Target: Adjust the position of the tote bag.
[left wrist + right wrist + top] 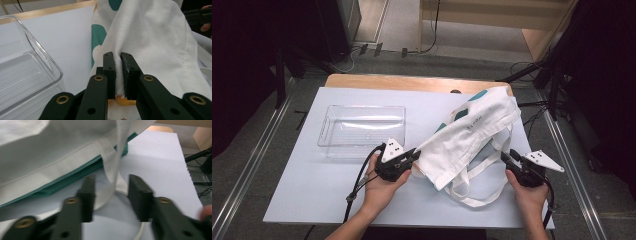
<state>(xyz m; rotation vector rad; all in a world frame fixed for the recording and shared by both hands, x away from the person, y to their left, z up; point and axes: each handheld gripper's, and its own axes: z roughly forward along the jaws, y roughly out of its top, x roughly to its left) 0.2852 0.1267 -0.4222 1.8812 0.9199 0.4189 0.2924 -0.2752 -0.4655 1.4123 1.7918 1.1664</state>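
A white cloth tote bag (472, 127) with teal patches lies slantwise across the right half of the white table top (312, 190), its handle straps (472, 192) trailing toward the near edge. My left gripper (414, 156) is at the bag's lower left corner. In the left gripper view it (117, 62) is shut on a fold of the bag's white fabric (155, 37). My right gripper (504, 156) sits at the bag's right side. In the right gripper view it (111, 182) stands open, with a white strap (112, 165) hanging between the jaws below the bag's teal-lined edge (75, 180).
An empty clear plastic tray (362, 107) stands on the left half of the table, close to my left gripper; its rim (37, 55) shows in the left gripper view. A wooden edge (412, 82) runs along the far side. Cables and stands surround the table.
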